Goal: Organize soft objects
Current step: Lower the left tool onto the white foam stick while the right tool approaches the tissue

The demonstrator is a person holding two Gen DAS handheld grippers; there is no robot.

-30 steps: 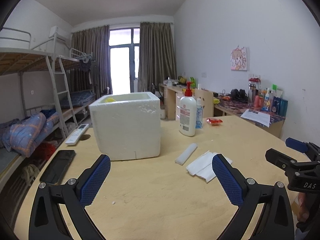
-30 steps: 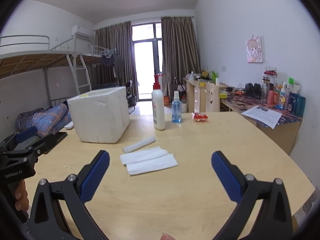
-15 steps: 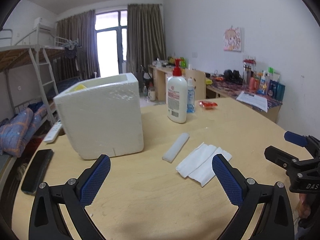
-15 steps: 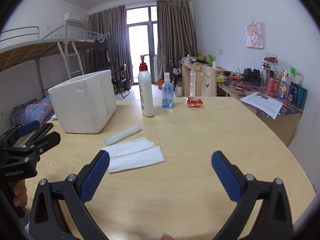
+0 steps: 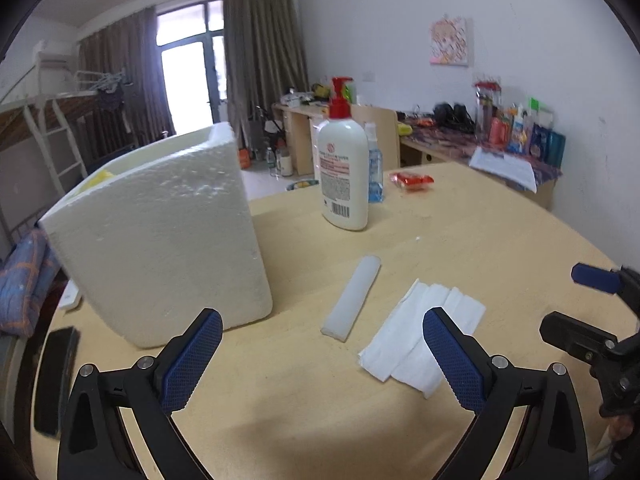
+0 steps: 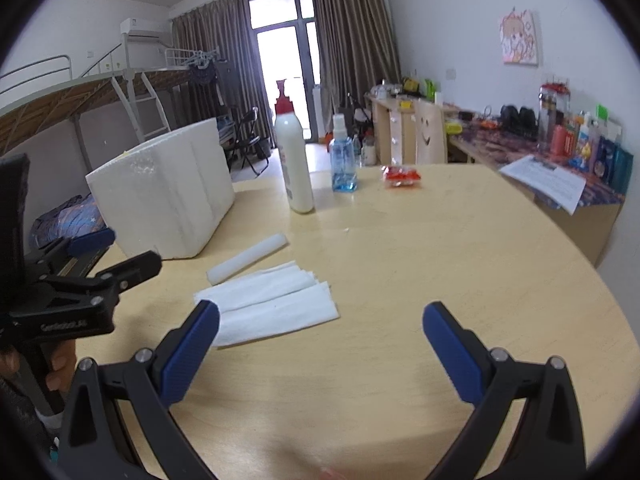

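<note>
On the wooden table point(image 5: 460, 240), the foam strip point(image 5: 352, 298) lies beside the folded tissues point(image 5: 416, 336), near the foam box point(image 5: 160, 236). Your left gripper point(image 5: 318, 360) and right gripper point(image 6: 320, 354) both gape, empty. Straddle the strip squarely, then squeeze gently.

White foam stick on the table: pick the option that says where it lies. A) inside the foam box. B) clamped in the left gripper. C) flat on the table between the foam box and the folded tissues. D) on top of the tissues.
C: the foam stick lies flat on the table, with the foam box on one side and the tissues on the other, touching neither.
</note>
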